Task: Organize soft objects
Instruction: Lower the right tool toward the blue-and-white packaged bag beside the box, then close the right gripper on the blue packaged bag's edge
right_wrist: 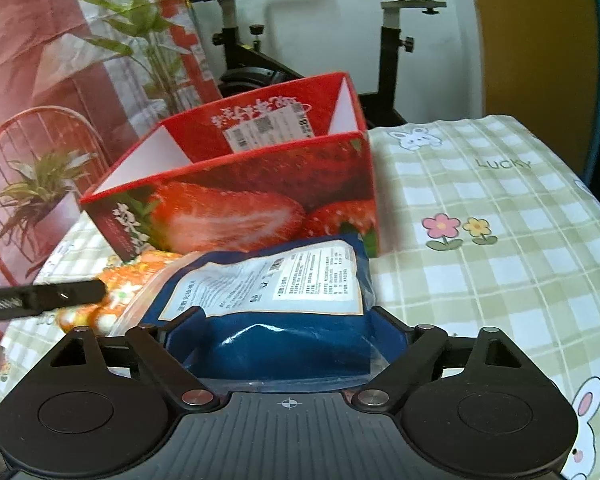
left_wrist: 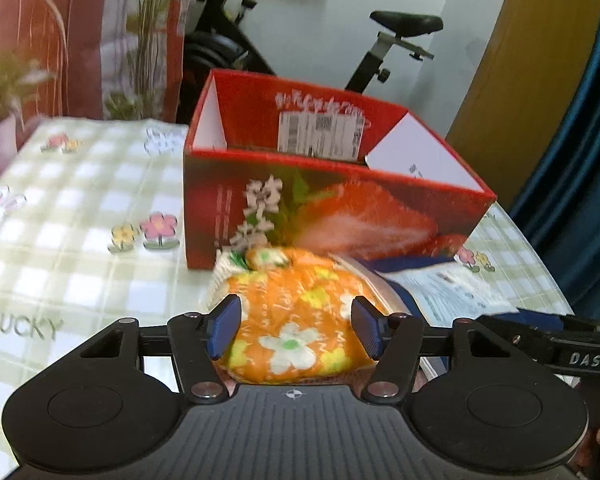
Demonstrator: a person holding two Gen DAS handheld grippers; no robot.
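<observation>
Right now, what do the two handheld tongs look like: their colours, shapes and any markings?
Both are black plastic. The left tongs have blue rectangular pads, angled link arms with silver rivets, two round discs and a ribbed centre plate bearing a small crosshair mark. The right tongs are built the same; their body, seen in the left view, carries white letters "DAS".

The strawberry box point(left_wrist: 324, 216) stands open-topped directly behind both bundles, blocking forward passage. Checked surface point(right_wrist: 500, 248) to its right lies unobstructed. An exercise bike point(right_wrist: 260, 64) stands behind the box.
</observation>
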